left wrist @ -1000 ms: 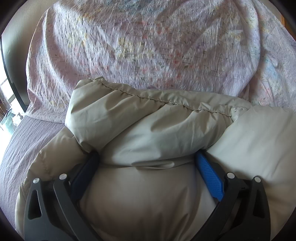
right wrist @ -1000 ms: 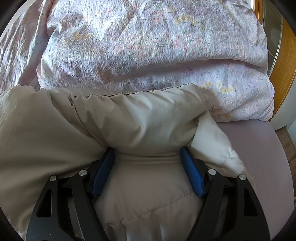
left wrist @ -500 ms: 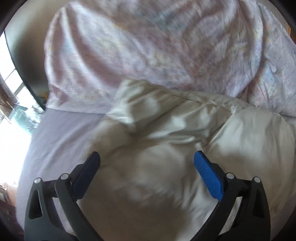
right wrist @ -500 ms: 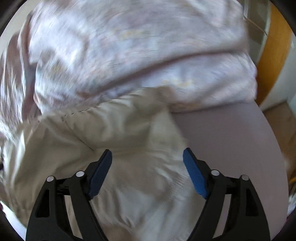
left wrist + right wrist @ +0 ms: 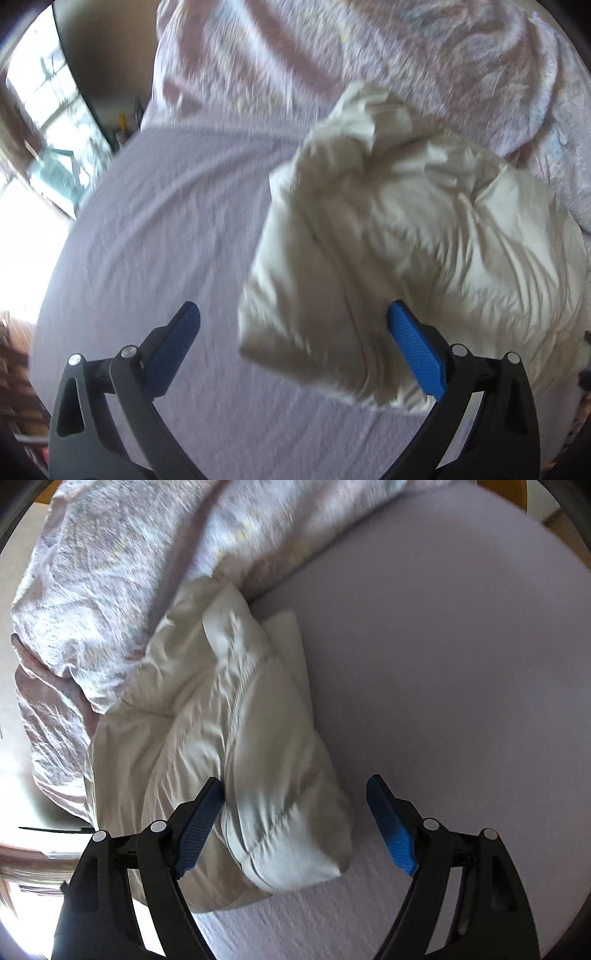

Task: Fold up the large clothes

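Note:
A puffy beige jacket [image 5: 424,240] lies folded in a bundle on the lilac bed sheet [image 5: 166,221]. In the left wrist view it fills the right half, and my left gripper [image 5: 293,317] hovers open over its near left corner, its blue pads not pressing the fabric. In the right wrist view the jacket [image 5: 240,738] runs from the centre down to the left. My right gripper [image 5: 295,790] stands open above its near end. The left fingertip [image 5: 210,801] is close beside the fabric, and the right one is over bare sheet [image 5: 443,664].
A crumpled floral duvet [image 5: 332,55] is heaped behind the jacket and also shows along the top left of the right wrist view [image 5: 110,572]. A bright window [image 5: 33,110] is beyond the bed's left edge. Bare sheet stretches on either side of the jacket.
Both grippers held a fold of the jacket a second ago. They have let go, pulled back and swung outward, left to the left and right to the right. The jacket lies on the bed.

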Tool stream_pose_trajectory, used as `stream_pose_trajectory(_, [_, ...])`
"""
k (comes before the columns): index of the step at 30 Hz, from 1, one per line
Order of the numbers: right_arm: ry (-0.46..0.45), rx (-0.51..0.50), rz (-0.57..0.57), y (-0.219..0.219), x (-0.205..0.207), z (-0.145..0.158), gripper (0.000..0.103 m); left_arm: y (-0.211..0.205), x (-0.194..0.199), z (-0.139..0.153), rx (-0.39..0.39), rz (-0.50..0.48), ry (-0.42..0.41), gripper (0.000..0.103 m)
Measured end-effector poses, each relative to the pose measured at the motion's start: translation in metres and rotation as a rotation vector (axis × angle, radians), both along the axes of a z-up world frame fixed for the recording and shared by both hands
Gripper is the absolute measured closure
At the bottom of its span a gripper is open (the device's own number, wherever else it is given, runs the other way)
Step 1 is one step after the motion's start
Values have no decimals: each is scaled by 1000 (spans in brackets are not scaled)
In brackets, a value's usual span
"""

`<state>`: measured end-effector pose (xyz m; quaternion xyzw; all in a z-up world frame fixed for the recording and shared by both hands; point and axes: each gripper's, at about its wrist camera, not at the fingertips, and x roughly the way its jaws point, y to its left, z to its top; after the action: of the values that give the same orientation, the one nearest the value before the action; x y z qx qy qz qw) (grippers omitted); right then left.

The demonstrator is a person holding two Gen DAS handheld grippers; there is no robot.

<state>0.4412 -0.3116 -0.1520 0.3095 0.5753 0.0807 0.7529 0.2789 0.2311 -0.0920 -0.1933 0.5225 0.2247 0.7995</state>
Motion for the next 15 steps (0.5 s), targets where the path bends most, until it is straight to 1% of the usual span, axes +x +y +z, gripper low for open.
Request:
stream_pose_trajectory(3, [10,23,-13,7,-2,-6,22,-4,0,-11,-59,30,1,3])
stream_pose_trajectory(4, [10,23,-18,11,-5,-6,23,-4,-3,-14,-83,54,-5,3])
stream_pose_trajectory(6, [10,28,-34,14,-7,-7,29,-2,-3,-19,-128,90,-17,11])
stream_pose_trajectory(7, [10,22,-45,17,-10,-4,33,-4,-3,-20,-142,99,-22,14])
stream_pose_trajectory(8, [9,18,-52,19,-10,-3,35,-4,-2,-20,-150,102,-30,19])
stream_pose_trajectory(9, [8,12,-56,20,-13,0,40,-5,0,-20,-154,100,-38,25])
stream_pose_trajectory(10, [6,6,-59,22,-13,1,45,-7,1,-19,-153,96,-43,28])
stream_pose_trajectory(11, [3,0,-65,20,-16,4,48,-8,0,-17,-146,95,-46,33])
stream_pose_trajectory(12, [0,-4,-66,23,-15,5,54,-10,0,-15,-136,92,-53,39])
stream_pose_trajectory(13, [-4,-7,-68,28,-15,6,60,-7,2,-15,-132,92,-58,43])
stream_pose_trajectory(14, [-8,-6,-70,32,-15,8,63,-6,1,-14,-131,97,-68,51])
stream_pose_trajectory(15, [-13,-4,-71,32,-16,9,68,-4,-1,-12,-136,109,-85,60])
